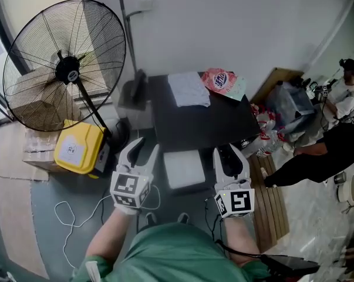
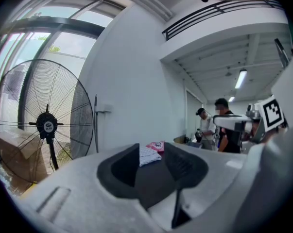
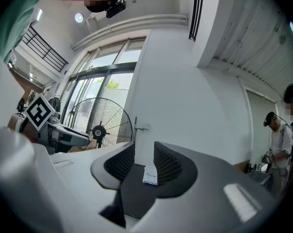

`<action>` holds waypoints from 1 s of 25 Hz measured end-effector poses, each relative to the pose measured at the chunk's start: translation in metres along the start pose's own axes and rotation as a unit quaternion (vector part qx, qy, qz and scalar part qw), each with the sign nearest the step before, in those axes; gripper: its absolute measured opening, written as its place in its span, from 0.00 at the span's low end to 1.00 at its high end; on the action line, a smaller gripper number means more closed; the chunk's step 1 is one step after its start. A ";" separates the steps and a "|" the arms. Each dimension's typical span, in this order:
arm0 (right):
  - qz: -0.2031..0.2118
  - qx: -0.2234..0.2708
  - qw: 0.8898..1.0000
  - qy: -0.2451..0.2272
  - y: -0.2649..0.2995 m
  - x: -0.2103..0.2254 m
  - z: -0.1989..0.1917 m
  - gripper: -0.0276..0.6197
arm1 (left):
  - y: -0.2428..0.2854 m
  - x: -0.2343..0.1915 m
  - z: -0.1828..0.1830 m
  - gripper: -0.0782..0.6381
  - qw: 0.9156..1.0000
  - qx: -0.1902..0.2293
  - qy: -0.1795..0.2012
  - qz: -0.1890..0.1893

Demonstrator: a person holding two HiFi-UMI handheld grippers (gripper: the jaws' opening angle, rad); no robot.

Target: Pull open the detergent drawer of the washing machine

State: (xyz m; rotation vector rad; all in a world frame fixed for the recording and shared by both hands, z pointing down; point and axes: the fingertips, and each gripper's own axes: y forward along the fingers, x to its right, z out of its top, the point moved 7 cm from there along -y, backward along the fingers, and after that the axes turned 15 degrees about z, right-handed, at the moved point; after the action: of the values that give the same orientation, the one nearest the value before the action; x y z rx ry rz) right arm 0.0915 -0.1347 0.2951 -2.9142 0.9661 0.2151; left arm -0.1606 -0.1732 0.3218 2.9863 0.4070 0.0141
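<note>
The washing machine's dark top [image 1: 206, 122] lies in front of me in the head view. A white rectangular part [image 1: 185, 169] juts from its front edge, and I cannot tell whether it is the detergent drawer. My left gripper [image 1: 144, 147] hovers just left of that part, jaws apart and empty. On the part's other side my right gripper [image 1: 229, 153] is also open with nothing held. In the left gripper view, the left gripper [image 2: 152, 152] looks level across the dark top [image 2: 151, 181]. The right gripper [image 3: 144, 154] in its own view frames only the top.
A white folded cloth [image 1: 188, 89] and a red packet [image 1: 221, 80] lie on the machine's top. A large standing fan [image 1: 65, 63], a yellow box [image 1: 78, 147] and cardboard stand at the left. A wooden pallet [image 1: 270, 198], bottles and people are at the right. A cable [image 1: 68, 216] trails on the floor.
</note>
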 end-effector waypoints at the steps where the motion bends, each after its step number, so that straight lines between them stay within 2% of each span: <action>1: 0.001 0.001 1.000 0.001 0.000 0.001 0.000 0.23 | 0.001 0.000 0.000 0.32 1.000 -0.001 0.000 0.000; 25: 0.004 -0.002 1.000 0.000 0.005 -0.005 -0.004 0.23 | 0.002 -0.007 -0.008 0.32 1.000 -0.012 0.003 -0.001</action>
State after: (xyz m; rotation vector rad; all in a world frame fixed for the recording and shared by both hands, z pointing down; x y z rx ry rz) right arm 0.0846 -0.1359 0.2998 -2.9149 0.9795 0.2170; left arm -0.1670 -0.1760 0.3297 2.9631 0.4075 0.0274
